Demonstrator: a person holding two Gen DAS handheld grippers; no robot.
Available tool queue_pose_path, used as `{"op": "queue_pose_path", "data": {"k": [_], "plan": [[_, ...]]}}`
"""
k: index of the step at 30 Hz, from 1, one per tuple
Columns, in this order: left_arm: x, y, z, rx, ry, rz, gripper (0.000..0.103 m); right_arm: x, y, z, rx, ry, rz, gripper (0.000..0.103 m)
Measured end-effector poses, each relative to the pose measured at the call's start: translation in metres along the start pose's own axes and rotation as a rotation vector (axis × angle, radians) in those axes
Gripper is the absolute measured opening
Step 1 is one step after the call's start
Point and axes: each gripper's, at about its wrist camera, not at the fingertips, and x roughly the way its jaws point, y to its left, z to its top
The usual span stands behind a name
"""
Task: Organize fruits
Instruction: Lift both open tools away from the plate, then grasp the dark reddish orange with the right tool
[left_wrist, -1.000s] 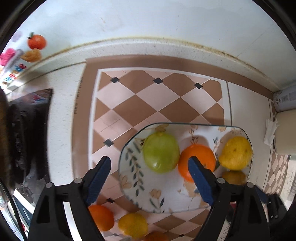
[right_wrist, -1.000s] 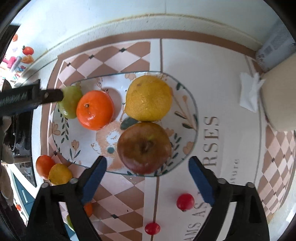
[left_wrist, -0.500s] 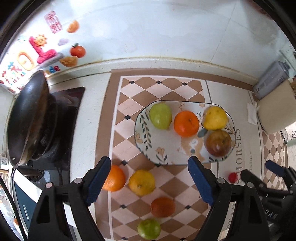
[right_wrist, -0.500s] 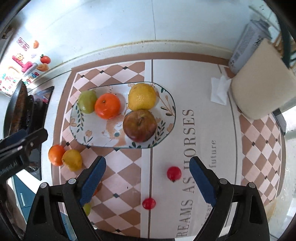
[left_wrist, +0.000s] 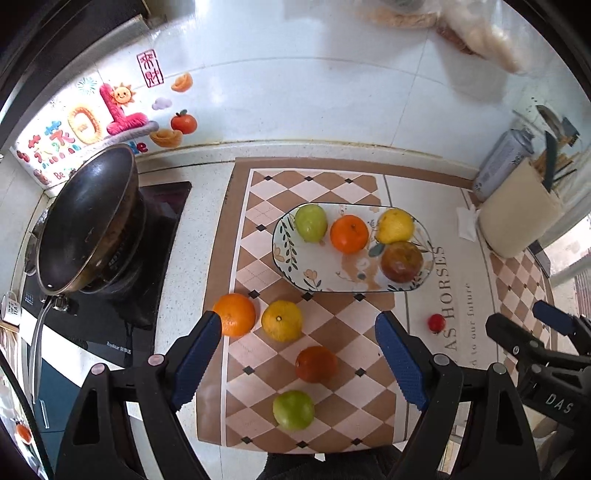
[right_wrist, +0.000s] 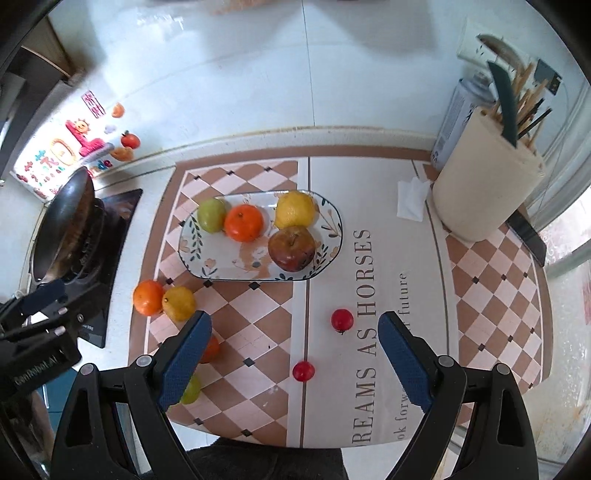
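Note:
A floral plate holds a green fruit, an orange, a yellow fruit and a brownish apple. On the mat in front lie an orange, a yellow citrus, a dark orange fruit and a green fruit. Two small red fruits lie right of them. My left gripper is open and empty above the loose fruits. My right gripper is open and empty above the small red fruits.
A dark pan sits on a black cooktop at the left. A cream utensil holder, a can and a tissue stand at the right. A tiled wall runs behind.
Both grippers have pulled back and up from the plate, so the whole counter and the loose fruits have come into view. Both stay open and empty.

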Motion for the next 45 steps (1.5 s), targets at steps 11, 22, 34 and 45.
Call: {"op": "queue_pose_path", "data": {"k": [11, 22, 34, 45], "plan": [[-0.035, -0.001, -0.018, -0.013, -0.049, -0.028, 0.085, -0.034, 0.002, -0.015, 0.009, -0.046, 0.018, 0.094], [-0.004, 0.025, -0.025, -0.01, -0.034, 0.157, 0.101, 0.042, 0.028, -0.029, -0.008, 0.104, 0.154, 0.094], [0.07, 0.086, -0.052, -0.121, 0.17, 0.261, 0.101, 0.211, 0.117, -0.056, -0.091, 0.431, 0.251, 0.083], [0.129, 0.084, -0.034, -0.205, 0.333, 0.118, 0.101, 0.214, 0.096, -0.059, -0.119, 0.417, 0.21, 0.059]]}}
